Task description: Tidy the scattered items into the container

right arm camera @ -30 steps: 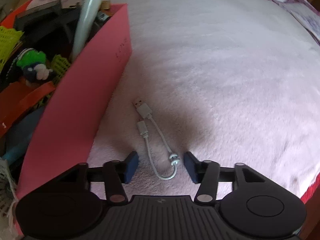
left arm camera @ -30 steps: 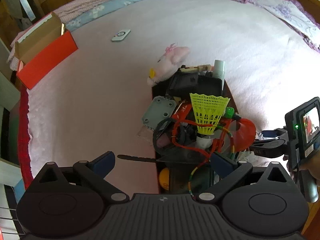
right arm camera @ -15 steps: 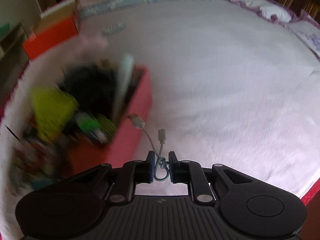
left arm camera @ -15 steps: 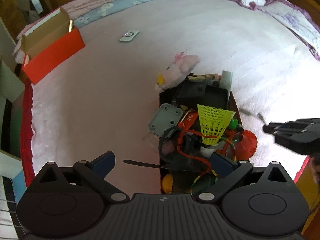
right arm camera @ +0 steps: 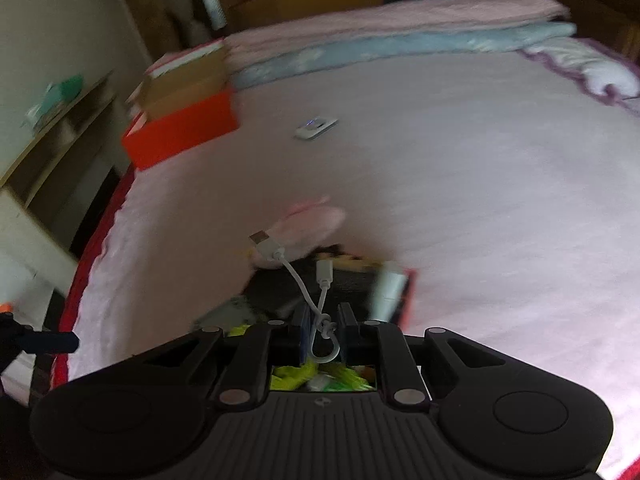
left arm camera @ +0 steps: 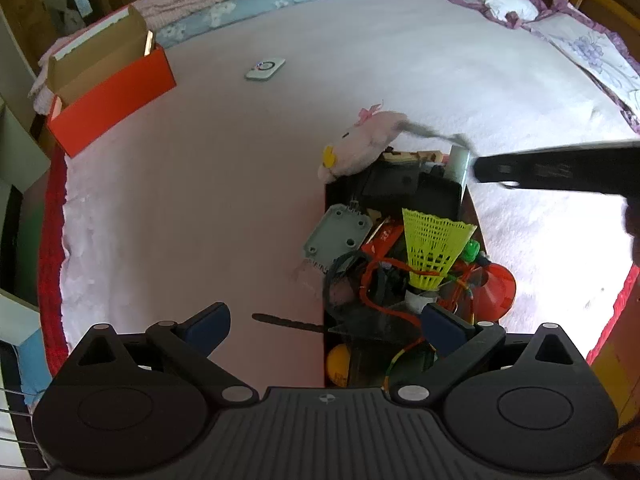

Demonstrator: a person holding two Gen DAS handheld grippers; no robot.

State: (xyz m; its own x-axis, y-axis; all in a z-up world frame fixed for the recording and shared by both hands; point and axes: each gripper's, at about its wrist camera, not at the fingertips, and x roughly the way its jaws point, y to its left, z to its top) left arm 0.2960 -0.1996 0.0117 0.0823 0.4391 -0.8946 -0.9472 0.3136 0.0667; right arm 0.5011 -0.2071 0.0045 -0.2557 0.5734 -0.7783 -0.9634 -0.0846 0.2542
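The right gripper (right arm camera: 322, 330) is clamped on the knotted loop of a white USB cable (right arm camera: 310, 292), carried above the far end of the overfilled container (left arm camera: 470, 216), which stands near the bed's near right edge; both plugs stand up free ahead of the fingers. The left gripper (left arm camera: 326, 322) hangs spread wide and empty over the container's near end. Risk: the contents are heaped above the rim, so a released cable may slide off the yellow shuttlecock (left arm camera: 434, 252) onto the bed (left arm camera: 224, 184).
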